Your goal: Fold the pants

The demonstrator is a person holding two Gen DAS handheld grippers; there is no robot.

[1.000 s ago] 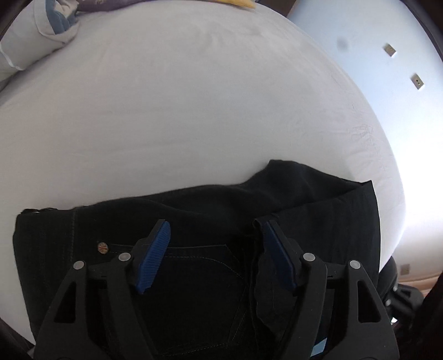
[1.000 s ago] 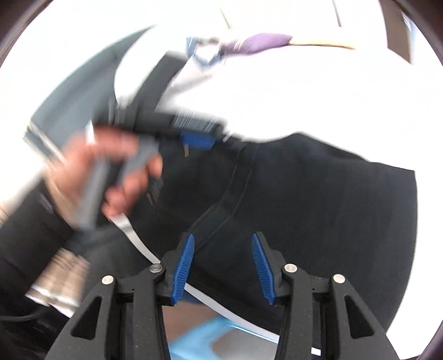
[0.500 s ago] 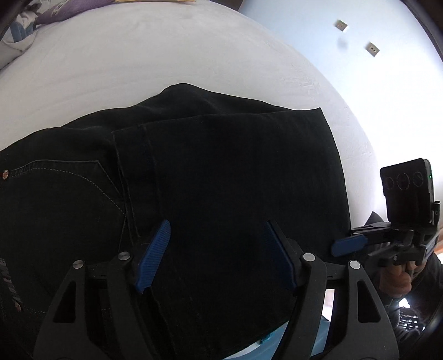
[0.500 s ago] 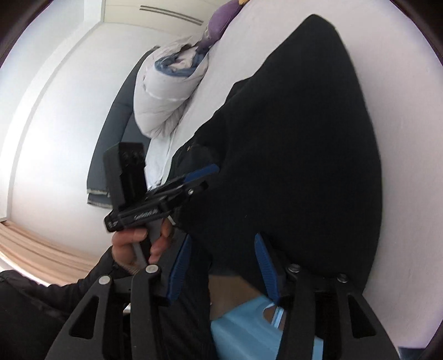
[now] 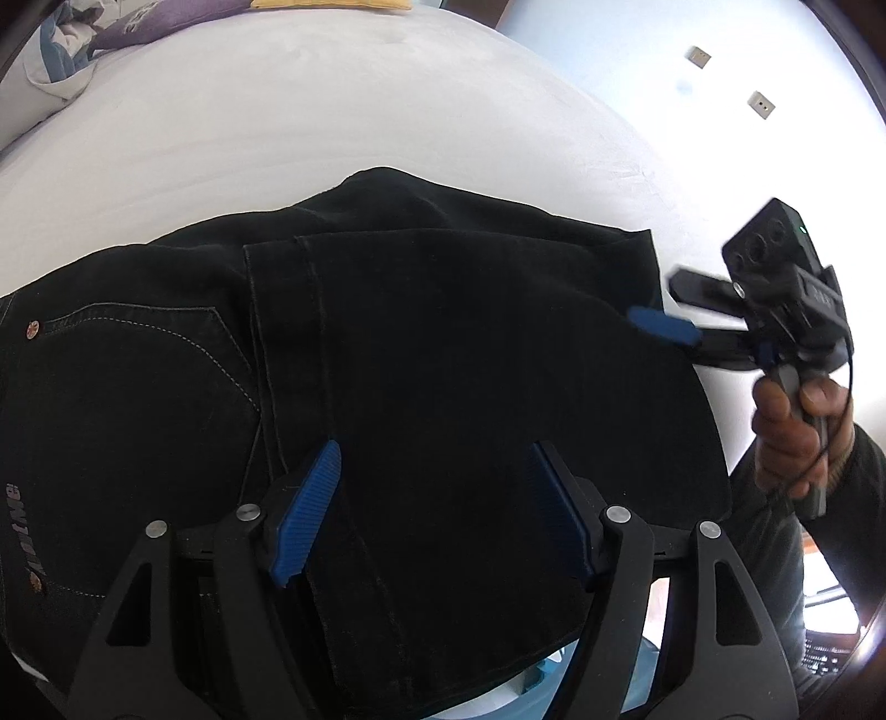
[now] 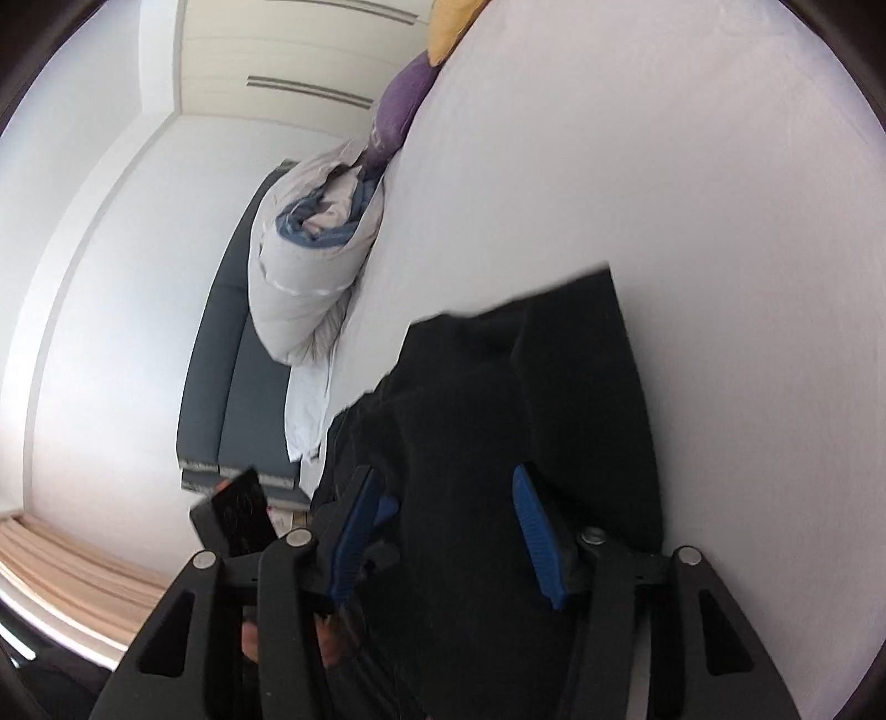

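Note:
The black pants (image 5: pixel 432 360) lie folded on the white bed (image 5: pixel 332 122), the leg part laid over the seat; a back pocket with light stitching shows at the left. My left gripper (image 5: pixel 434 509) is open and empty just above the fold near the bed's front edge. My right gripper (image 6: pixel 448 531) is open and empty over the pants' right end (image 6: pixel 526 399). It also shows in the left wrist view (image 5: pixel 664 315), held in a hand beside the pants' right edge.
A rolled white and blue duvet (image 6: pixel 310 260) and purple (image 6: pixel 398 111) and yellow (image 6: pixel 443 22) pillows lie at the bed's far end. A dark grey headboard or sofa (image 6: pixel 232 376) stands against the wall. Wall sockets (image 5: pixel 760 105) are at the right.
The leg part has been laid over the seat and both grippers have let go and drawn back. The right gripper has swung out to the pants' right edge.

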